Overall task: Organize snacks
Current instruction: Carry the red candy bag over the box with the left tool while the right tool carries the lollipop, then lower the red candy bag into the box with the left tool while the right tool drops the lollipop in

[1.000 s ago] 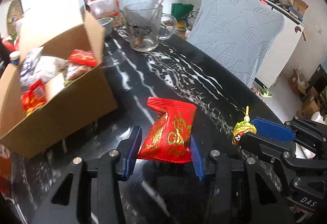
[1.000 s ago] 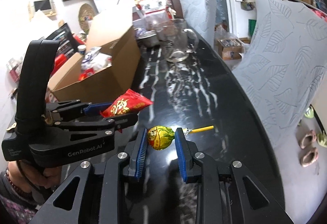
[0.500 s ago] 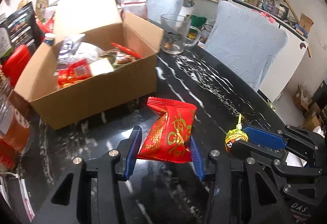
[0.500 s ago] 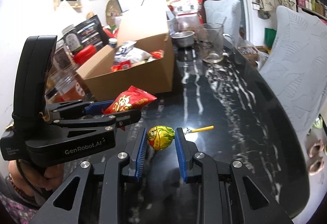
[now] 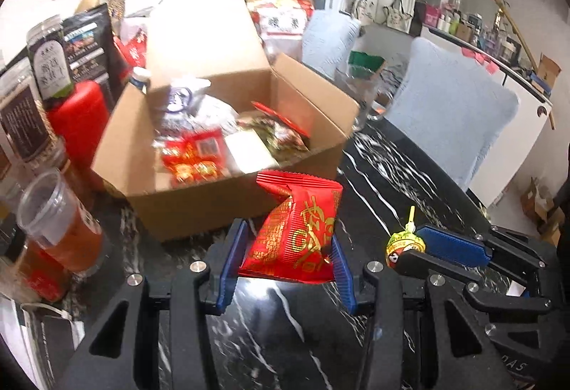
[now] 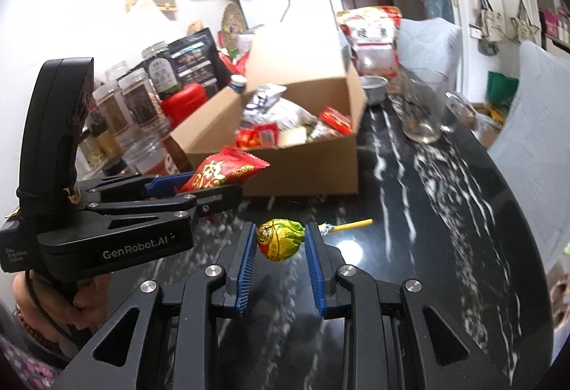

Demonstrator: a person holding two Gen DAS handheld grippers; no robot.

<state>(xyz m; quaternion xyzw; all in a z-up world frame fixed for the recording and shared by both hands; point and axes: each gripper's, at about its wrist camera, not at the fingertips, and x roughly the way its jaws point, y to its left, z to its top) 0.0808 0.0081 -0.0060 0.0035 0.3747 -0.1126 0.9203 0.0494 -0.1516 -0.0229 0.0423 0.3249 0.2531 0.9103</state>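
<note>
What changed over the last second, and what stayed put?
Both grippers swung toward the cardboard box, which now sits ahead of the left gripper instead of off to its left. Unchanged: the left gripper still clamps the red packet, the right gripper still clamps the lollipop. Nothing was released.

Carried both grippers across the black table [image 5: 409,176] toward the box [image 5: 228,208], red packet [image 5: 295,240] and lollipop [image 6: 281,239] along with them. Brought the box from far left to dead ahead, its contents opened to view. Left the glass mug [image 6: 422,112] behind, off right.
</note>
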